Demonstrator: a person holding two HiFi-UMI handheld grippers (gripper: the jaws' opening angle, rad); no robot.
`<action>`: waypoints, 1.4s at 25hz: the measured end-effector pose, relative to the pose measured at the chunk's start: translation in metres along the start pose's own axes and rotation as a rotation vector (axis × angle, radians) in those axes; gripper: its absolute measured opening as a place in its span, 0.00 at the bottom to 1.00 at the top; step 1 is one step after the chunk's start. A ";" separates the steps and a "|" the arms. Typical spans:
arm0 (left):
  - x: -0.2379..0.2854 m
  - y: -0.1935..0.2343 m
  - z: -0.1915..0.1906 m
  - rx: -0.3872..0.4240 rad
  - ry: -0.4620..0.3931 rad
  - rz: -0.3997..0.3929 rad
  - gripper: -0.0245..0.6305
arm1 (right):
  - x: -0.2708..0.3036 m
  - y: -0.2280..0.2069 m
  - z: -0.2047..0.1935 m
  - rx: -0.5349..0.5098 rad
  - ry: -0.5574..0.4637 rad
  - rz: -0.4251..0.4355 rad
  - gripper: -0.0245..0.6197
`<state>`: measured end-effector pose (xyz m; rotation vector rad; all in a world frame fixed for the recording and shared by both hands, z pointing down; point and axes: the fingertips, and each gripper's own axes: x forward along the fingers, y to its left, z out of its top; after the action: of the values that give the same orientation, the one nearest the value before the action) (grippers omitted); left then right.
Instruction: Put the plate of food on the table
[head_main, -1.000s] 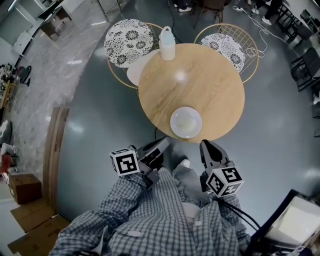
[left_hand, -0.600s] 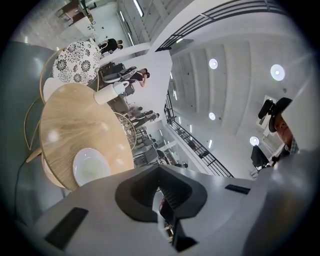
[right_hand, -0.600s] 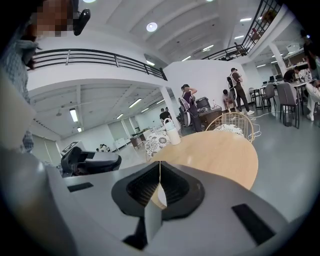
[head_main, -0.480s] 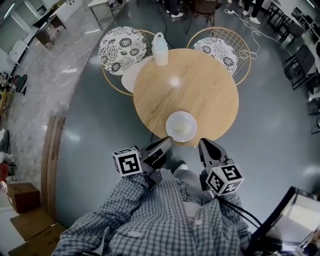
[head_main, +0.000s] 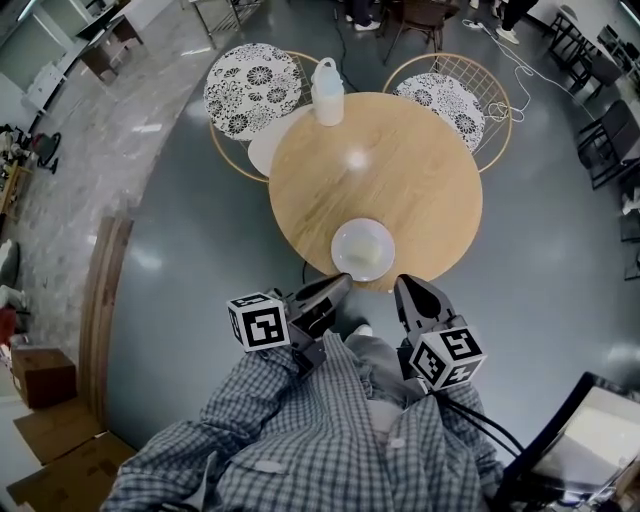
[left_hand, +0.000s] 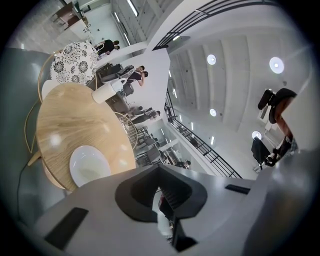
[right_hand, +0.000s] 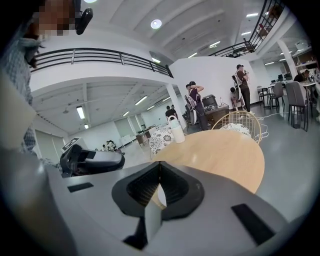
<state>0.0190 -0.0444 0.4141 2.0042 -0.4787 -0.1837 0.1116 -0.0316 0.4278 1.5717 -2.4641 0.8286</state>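
Observation:
A white plate rests on the round wooden table, close to its near edge; I cannot make out what lies in it. Both grippers hang just short of that edge, apart from the plate. My left gripper is shut with nothing in it, pointing level at the table's rim, below and left of the plate. My right gripper is likewise shut and empty, below and right of the plate. The left gripper view shows the plate on the table, beyond my left gripper's closed jaws.
A white jug stands at the table's far edge. Two wire chairs with patterned cushions sit behind the table. People stand in the distance. A brown box lies on the floor at left.
The left gripper has edged slightly toward the table. The right gripper and the plate have stayed put; the head view has shifted a little.

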 end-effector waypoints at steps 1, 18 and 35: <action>0.000 0.000 0.000 -0.001 0.000 0.002 0.05 | 0.000 -0.001 0.000 -0.002 -0.001 0.001 0.05; 0.011 -0.005 -0.012 -0.013 0.018 0.000 0.05 | 0.000 -0.005 0.002 0.006 -0.007 0.019 0.05; 0.012 -0.004 -0.013 -0.025 0.023 0.002 0.05 | 0.000 -0.006 0.002 0.000 0.003 0.020 0.05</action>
<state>0.0354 -0.0369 0.4172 1.9788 -0.4620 -0.1646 0.1174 -0.0346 0.4285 1.5480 -2.4815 0.8332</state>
